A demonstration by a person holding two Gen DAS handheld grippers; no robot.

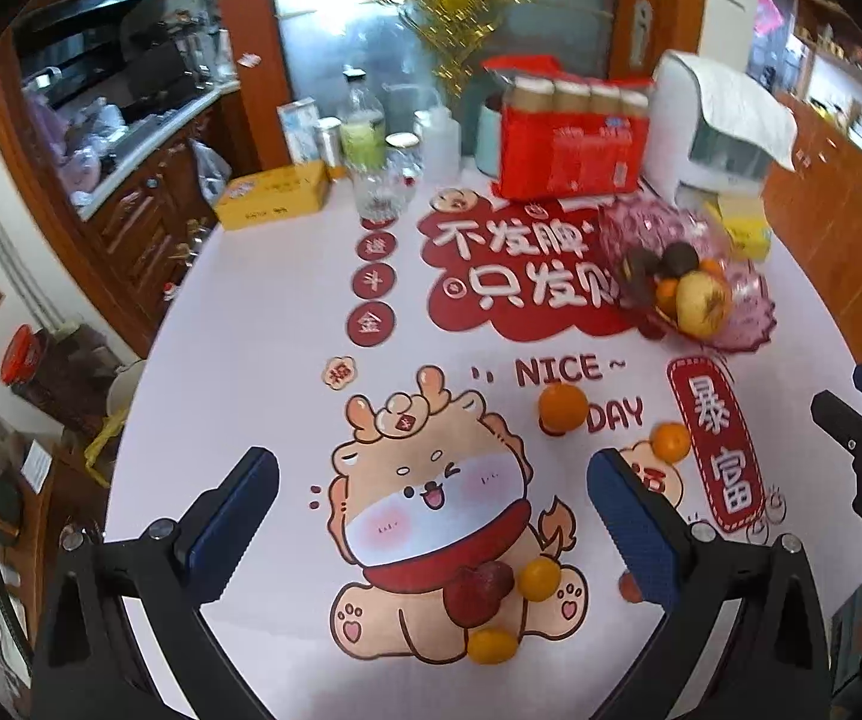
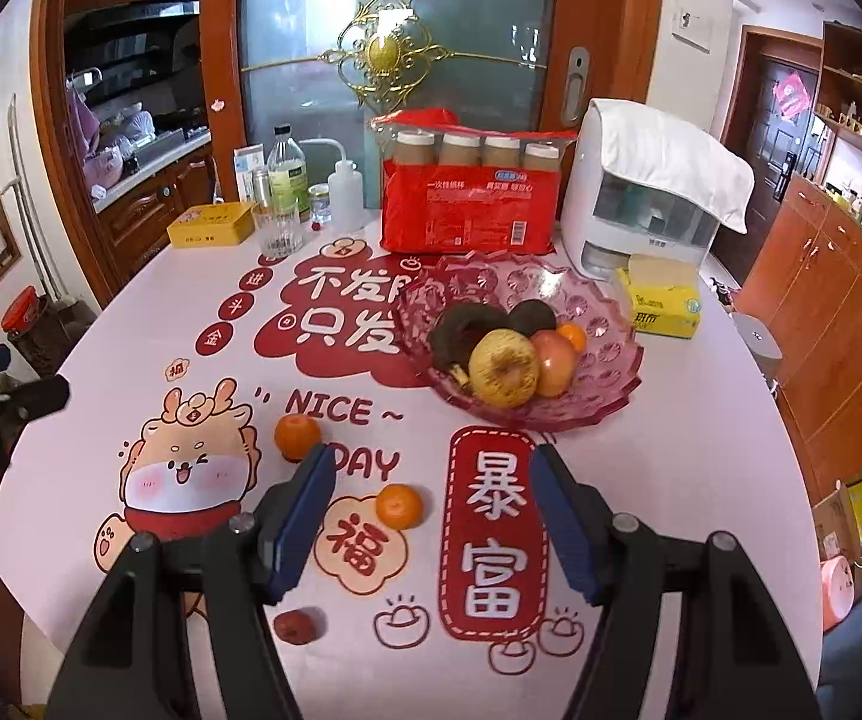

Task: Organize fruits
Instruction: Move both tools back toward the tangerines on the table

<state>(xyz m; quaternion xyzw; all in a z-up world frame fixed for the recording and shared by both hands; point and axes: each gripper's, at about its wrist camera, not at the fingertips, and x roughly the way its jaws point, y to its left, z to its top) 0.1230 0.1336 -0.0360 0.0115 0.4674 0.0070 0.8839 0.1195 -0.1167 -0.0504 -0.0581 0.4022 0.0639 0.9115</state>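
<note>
The left gripper (image 1: 431,498) hangs over the bench (image 1: 251,360) with its jaws wide apart and nothing between them. Below it, on the cartoon dragon print, lie a dark red fruit (image 1: 478,591) with a small orange (image 1: 540,579) touching its right side and another orange (image 1: 490,646) just in front. Farther right, two more oranges sit loose on the printed cloth: one (image 2: 297,437) by the word "DAY", one (image 2: 398,505) beside the blue pad of the right gripper (image 2: 433,474), whose jaws also stand apart and hold nothing. A small red fruit (image 2: 294,626) lies near its left finger. Beyond, the pink glass bowl (image 2: 604,348) holds a yellowish apple (image 2: 502,367), a reddish apple, an orange and dark fruits (what kind cannot be told). A yellow tissue box (image 2: 664,300) stands just beside the bowl.
</note>
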